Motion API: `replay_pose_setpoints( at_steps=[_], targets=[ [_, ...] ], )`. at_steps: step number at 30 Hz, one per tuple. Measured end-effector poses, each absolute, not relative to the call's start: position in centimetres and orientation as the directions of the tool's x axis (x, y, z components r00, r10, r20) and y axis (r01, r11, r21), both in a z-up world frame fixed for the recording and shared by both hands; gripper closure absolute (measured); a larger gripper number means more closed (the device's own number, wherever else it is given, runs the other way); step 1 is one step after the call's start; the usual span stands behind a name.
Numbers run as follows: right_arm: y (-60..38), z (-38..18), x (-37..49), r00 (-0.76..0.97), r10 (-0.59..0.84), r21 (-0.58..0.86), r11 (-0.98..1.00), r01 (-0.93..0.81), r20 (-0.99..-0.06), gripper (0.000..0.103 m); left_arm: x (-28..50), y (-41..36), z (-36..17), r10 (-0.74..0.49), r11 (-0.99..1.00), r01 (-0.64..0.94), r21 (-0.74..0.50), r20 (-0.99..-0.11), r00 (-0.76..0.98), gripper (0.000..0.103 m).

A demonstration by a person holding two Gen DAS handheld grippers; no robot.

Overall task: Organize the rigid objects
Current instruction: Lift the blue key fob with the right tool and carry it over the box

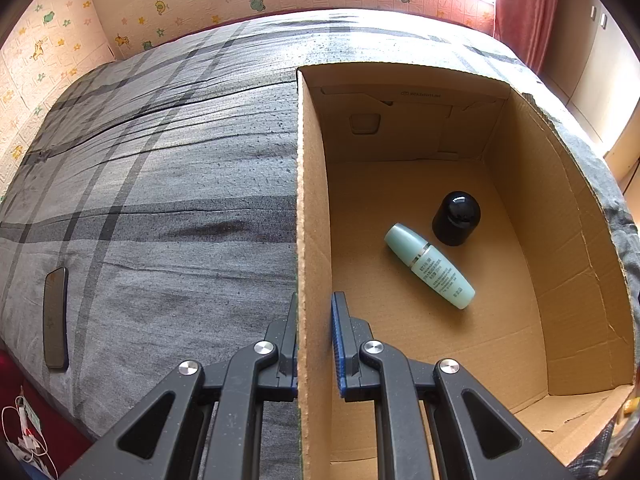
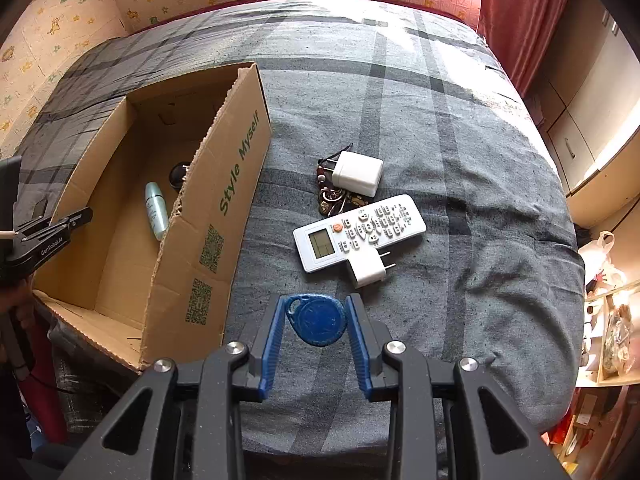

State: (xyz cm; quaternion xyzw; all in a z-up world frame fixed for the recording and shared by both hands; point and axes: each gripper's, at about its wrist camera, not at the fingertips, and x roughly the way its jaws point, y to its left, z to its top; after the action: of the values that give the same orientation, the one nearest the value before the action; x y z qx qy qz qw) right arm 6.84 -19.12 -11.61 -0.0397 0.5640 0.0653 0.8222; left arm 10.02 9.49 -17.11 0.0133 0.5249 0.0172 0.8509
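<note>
On the bed (image 2: pixel 460 160), spread with a grey plaid cover, an open cardboard box (image 2: pixel 208 216) serves as the landmark; green lettering and two printed codes show on its long outer wall. Inside the box, on its floor, a pale green bottle (image 1: pixel 430 266) lies on its side, and a black domed jar (image 1: pixel 456 218) stands just beside the bottle's cap end, farther from the camera. The left hand-held gripper (image 1: pixel 316 320) is clamped tight on the box's near side wall, one finger outside against the bedcover, the other finger inside the box, with the cardboard edge running between them.

Beside the box, on its lettered side, the right hand-held gripper (image 2: pixel 316 320) holds a blue teardrop key fob (image 2: pixel 318 318) between its blue pads, the jaws partly open to the fob's width and pressing its edges; the fob hangs above the bedcover. Beyond the fob, away from the box's lettered wall, a white remote control (image 2: pixel 360 232) lies face up, with a white plug adapter (image 2: pixel 370 270) touching its near edge. A second white charger (image 2: pixel 358 174) rests on a bunch of keys (image 2: pixel 332 200) just past the remote. On the box's other side, well apart, a dark phone (image 1: pixel 56 316) lies flat on the bedcover.
</note>
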Motion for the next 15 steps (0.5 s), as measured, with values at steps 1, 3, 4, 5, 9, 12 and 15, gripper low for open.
replay_pose_setpoints(
  at_steps=[1,3,4,5,9,12,15],
  targets=[
    [-18.9,-11.3,7.0,0.36,0.065,0.007,0.987,-0.158,-0.931,0.07,10.0,9.5,-17.1,0.044,0.999,-0.015,0.042,-0.893,0.449,0.09],
    [-18.4,-10.7,7.2,0.37,0.067,0.002,0.985,-0.172,-0.927,0.07,10.0,9.5,-17.1,0.044,0.999,-0.015,0.041,-0.893,0.448,0.09],
    [-18.2,-10.3,7.3,0.376,0.068,0.0,0.984,-0.179,-0.924,0.07,10.0,9.5,-17.1,0.044,0.999,-0.015,0.041,-0.893,0.448,0.09],
    [-17.9,-10.0,7.5,0.381,0.071,-0.001,0.982,-0.187,-0.922,0.07,10.0,9.5,-17.1,0.044,0.999,-0.015,0.042,-0.893,0.448,0.09],
    [-16.8,-9.1,8.1,0.397,0.082,-0.007,0.976,-0.218,-0.914,0.07,10.0,9.5,-17.2,0.044,0.999,-0.014,0.042,-0.893,0.448,0.09],
    [-15.9,-8.6,8.6,0.401,0.099,-0.002,0.97,-0.242,-0.911,0.07,10.0,9.5,-17.1,0.043,0.999,-0.015,0.04,-0.893,0.448,0.09],
    [-14.8,-8.1,9.2,0.406,0.116,0.003,0.963,-0.27,-0.907,0.07,10.0,9.5,-17.1,0.043,0.999,-0.015,0.041,-0.893,0.448,0.09]
  ],
)
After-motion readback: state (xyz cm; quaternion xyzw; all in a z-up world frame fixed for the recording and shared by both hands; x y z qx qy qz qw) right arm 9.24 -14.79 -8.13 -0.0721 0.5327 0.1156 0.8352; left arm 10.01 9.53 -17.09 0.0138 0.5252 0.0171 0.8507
